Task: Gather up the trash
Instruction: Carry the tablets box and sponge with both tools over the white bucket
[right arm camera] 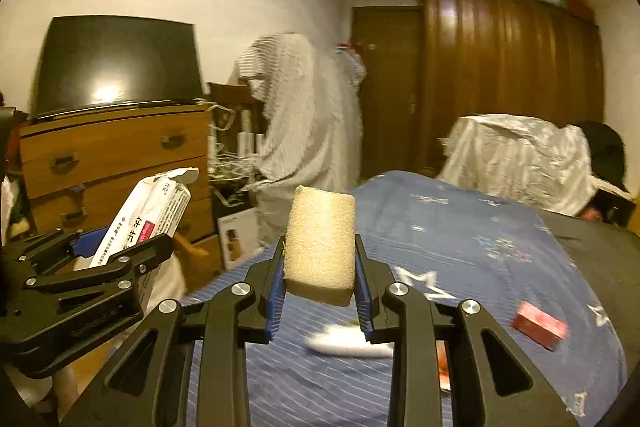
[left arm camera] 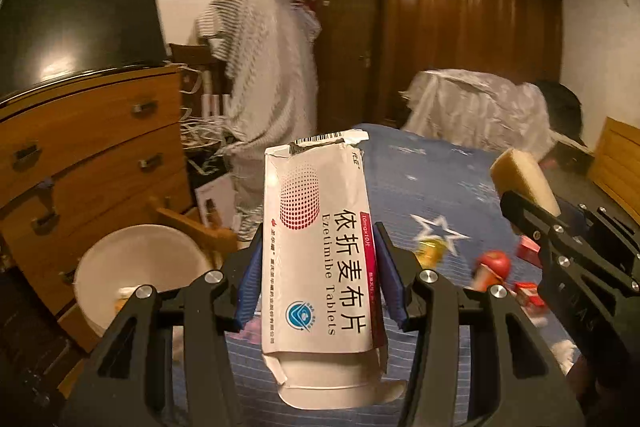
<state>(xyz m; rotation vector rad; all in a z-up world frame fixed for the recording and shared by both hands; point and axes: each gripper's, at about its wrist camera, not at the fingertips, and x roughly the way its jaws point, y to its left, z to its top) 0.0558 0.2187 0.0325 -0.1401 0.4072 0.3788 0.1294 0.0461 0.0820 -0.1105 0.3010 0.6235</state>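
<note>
My left gripper [left arm camera: 320, 275] is shut on a flattened white tablet box [left arm camera: 320, 251] with a red dotted mark and a torn top; it stands upright between the blue pads above the bed's near edge. The same box [right arm camera: 154, 211] shows at the left of the right wrist view. My right gripper [right arm camera: 320, 279] is shut on a yellow sponge [right arm camera: 320, 239], held upright over the blue bedspread [right arm camera: 460, 247]. That sponge [left arm camera: 524, 179] and its gripper appear at the right of the left wrist view. A white bin [left arm camera: 136, 267] sits low on the left beside the bed.
On the bedspread lie a red box [right arm camera: 540, 325], a white wrapper [right arm camera: 352, 345], a red round item [left arm camera: 494, 265] and a yellow item [left arm camera: 432, 251]. A wooden drawer chest [left arm camera: 92, 155] with a TV [right arm camera: 116, 63] stands left. A dark wardrobe [right arm camera: 512, 75] is behind.
</note>
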